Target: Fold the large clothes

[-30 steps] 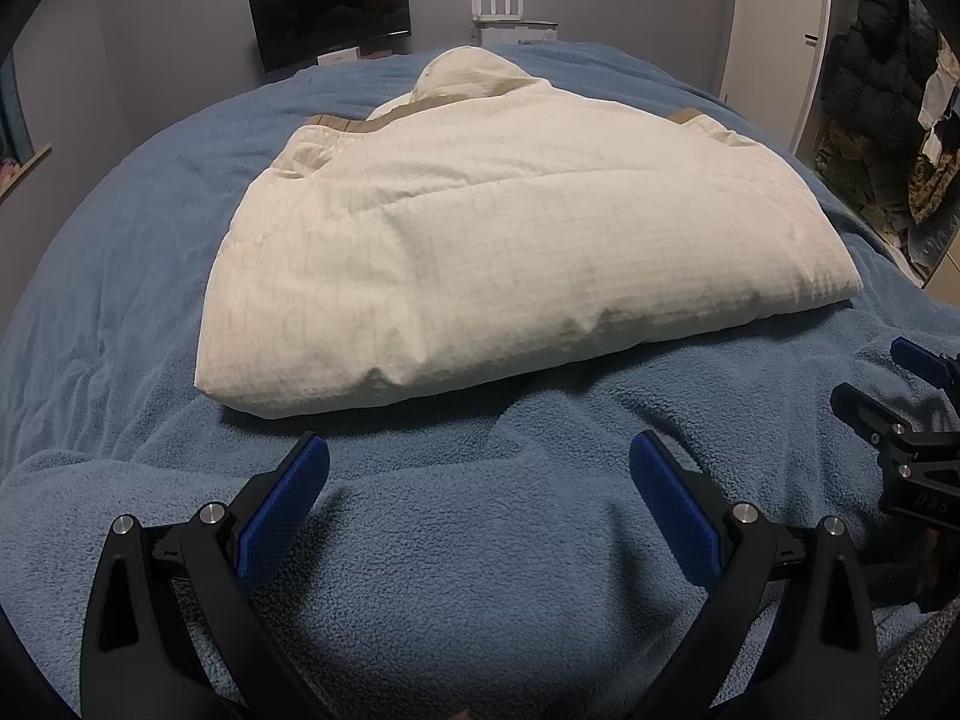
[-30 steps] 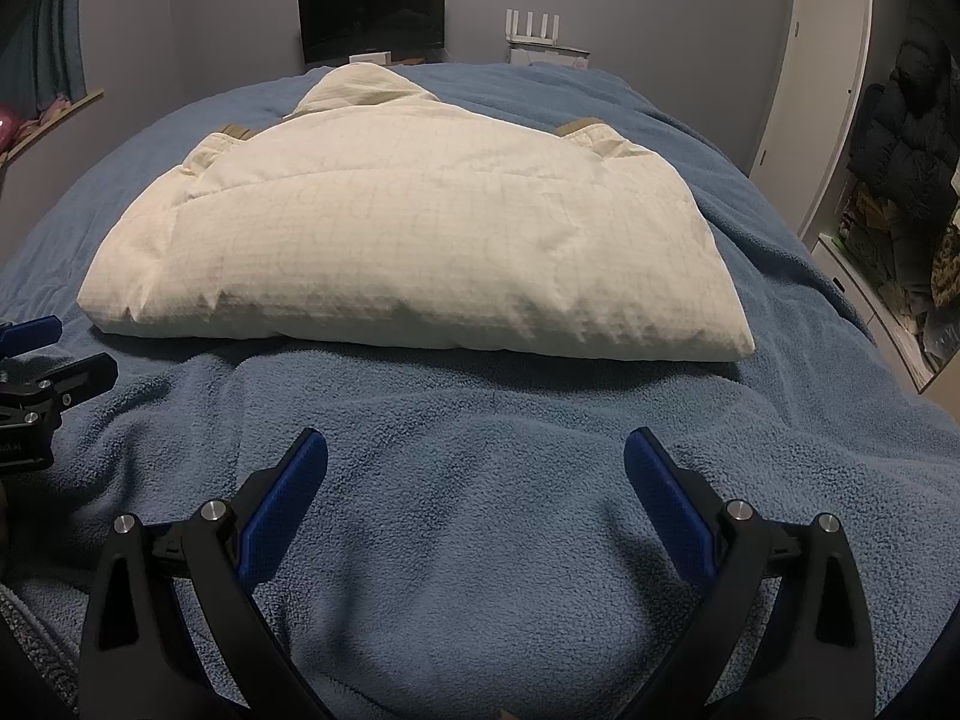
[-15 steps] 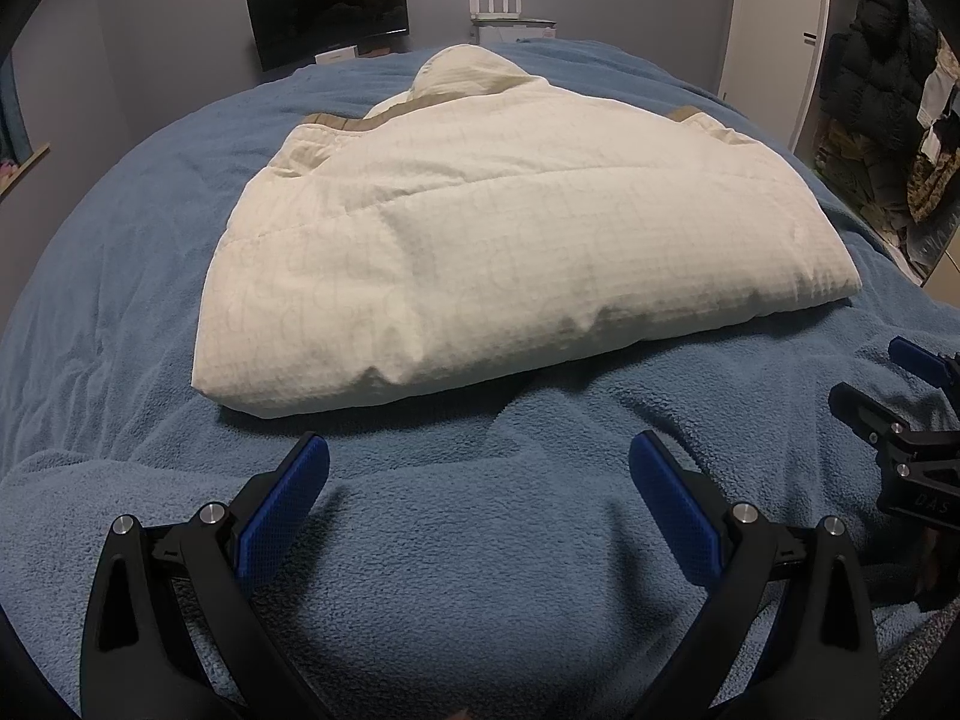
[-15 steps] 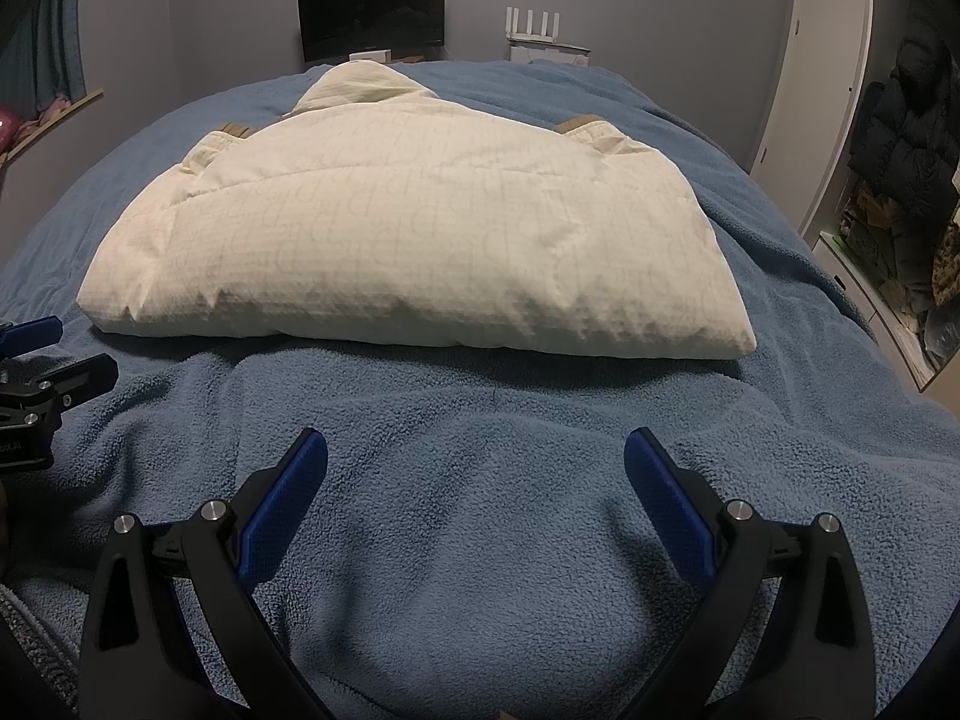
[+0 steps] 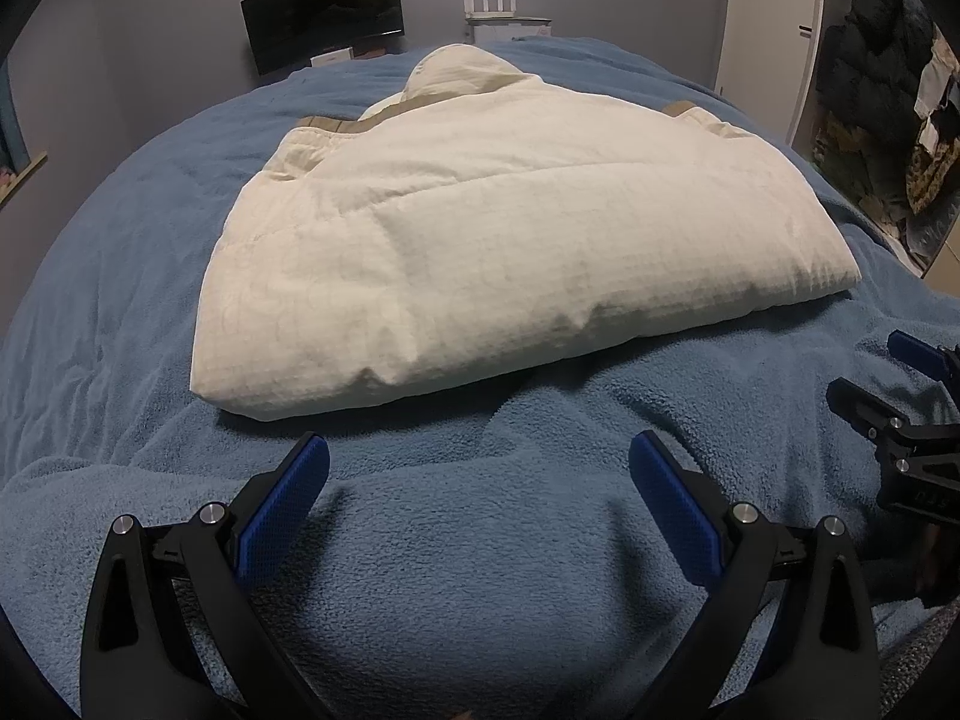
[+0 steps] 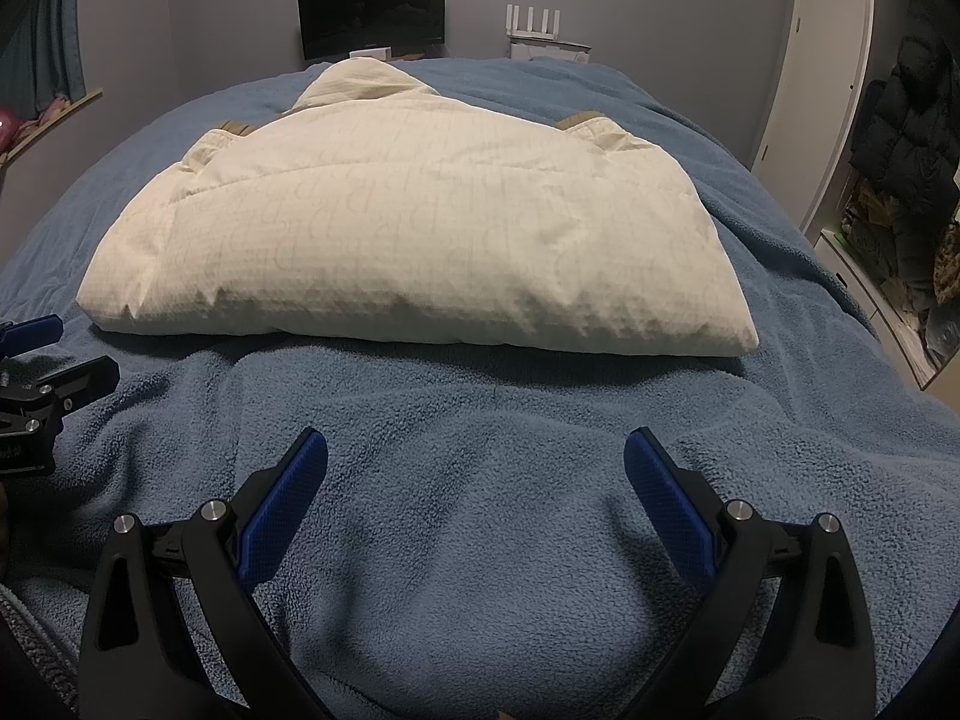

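Nearest to me, my left gripper [image 5: 479,483] sits low over the blanket [image 5: 480,570] with its jaws spread wide and nothing between them, the blue ribbed pads [image 5: 282,504] angled outward. My right gripper [image 6: 476,483] is the same — spread, empty, just above the fleece. Each shows at the edge of the other's view, so they sit side by side and a little apart.

Just beyond both claws lies the jacket [image 5: 510,240], a cream padded garment already doubled into a thick bundle in the middle of the bed, its rounded folded edge facing me and near my fingertips but not touching them. I judge the fold to be nearly done. If one more fold is wanted, I would bring each claw to one near corner, slide the lower finger under the puffy edge and not push into it, close on all the layers, then lift both corners together and carry them toward the hood so the bundle does not skew.

The shell looks thin and crisp, with a fine grid pattern, and the filling makes it bulge like a pillow — I expect it to spring back unless pressed flat. The blanket is soft blue pile, rumpled, and could get pinched along with the jacket.

Farther off, tan trim [image 6: 582,120] shows at the shoulders and the hood [image 6: 360,81] rises at the far end. Behind stand a dark monitor [image 6: 372,9] and a white router [image 6: 534,21].
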`<state>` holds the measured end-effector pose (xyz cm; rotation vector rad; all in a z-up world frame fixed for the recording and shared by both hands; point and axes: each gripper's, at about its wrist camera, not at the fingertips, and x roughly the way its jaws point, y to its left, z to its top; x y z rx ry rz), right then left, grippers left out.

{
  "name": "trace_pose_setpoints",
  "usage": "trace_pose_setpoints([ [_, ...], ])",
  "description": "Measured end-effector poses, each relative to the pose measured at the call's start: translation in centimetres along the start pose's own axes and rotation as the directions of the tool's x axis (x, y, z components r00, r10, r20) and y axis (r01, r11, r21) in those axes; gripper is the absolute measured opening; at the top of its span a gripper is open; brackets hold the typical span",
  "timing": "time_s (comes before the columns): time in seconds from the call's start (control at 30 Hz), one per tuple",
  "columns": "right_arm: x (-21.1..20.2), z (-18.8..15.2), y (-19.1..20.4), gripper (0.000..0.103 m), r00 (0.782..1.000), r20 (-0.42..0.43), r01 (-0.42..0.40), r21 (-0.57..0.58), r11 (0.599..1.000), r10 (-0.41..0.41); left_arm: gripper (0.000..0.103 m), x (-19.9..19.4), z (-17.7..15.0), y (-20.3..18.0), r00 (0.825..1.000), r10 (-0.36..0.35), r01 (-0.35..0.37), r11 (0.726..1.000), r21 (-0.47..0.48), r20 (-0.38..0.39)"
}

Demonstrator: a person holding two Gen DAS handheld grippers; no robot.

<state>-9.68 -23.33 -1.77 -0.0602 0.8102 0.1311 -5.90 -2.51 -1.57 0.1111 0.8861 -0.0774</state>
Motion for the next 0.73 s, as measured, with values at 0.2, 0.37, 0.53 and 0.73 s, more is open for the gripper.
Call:
trace_pose_setpoints([
  [0.2,0.07,-0.09,-0.13,0.095,1.0,-0.006,-0.004,-0.001,1.0,0.004,0.096,-0.03,0.03,0.2,1.0,-0.004,0.004,1.0,-0.011,0.004],
  [0.37,0.12,-0.03,-0.27,0.095,1.0,-0.011,-0.006,-0.001,1.0,0.006,0.096,-0.05,0.05,0.41,1.0,-0.023,0.023,0.999,-0.023,0.007],
  [0.53,0.13,-0.06,-0.38,0.095,1.0,-0.016,-0.008,0.001,1.0,0.008,0.096,0.29,0.09,0.3,1.0,-0.026,0.026,1.0,-0.012,-0.011],
  [0.73,0.33,0.02,-0.84,0.095,0.999,-0.03,-0.012,0.017,1.0,0.013,0.096,0.41,0.24,0.32,0.999,-0.028,0.028,1.0,-0.009,-0.018],
])
